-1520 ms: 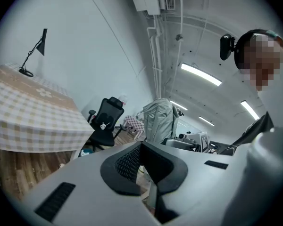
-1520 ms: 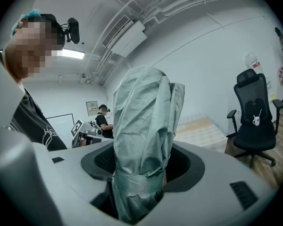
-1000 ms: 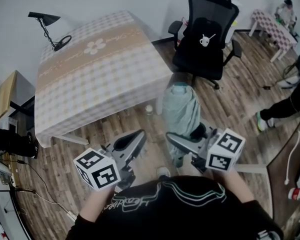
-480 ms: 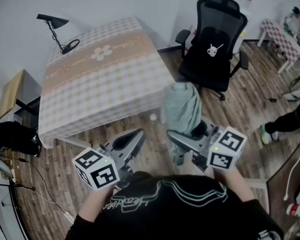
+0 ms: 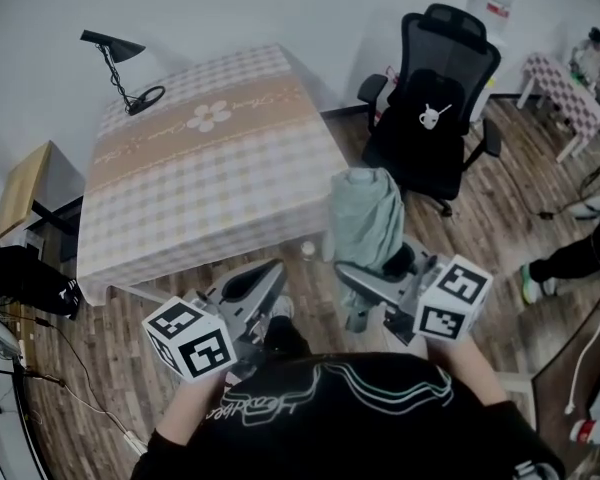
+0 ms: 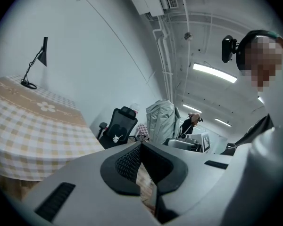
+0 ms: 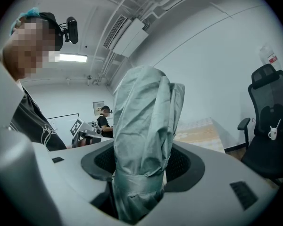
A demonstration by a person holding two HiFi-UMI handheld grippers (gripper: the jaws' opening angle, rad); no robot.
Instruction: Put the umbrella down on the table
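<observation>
A folded pale green umbrella stands upright in my right gripper, which is shut on its lower part. In the right gripper view the umbrella fills the space between the two jaws of the right gripper and rises above them. My left gripper is held beside it on the left, its jaws together with nothing in them; the left gripper view shows the left gripper's tips meeting. The table, under a checked cloth with a flower print, lies ahead and to the left of both grippers, beyond a strip of wooden floor.
A black office chair stands right of the table. A black desk lamp sits at the table's far left corner. A small wooden desk is at the left edge. Another person's leg shows at the right, with a small table beyond.
Both grippers and the umbrella have been carried forward together; the table and chair sit a little closer and more centred. A foot now shows on the floor between the grippers.
</observation>
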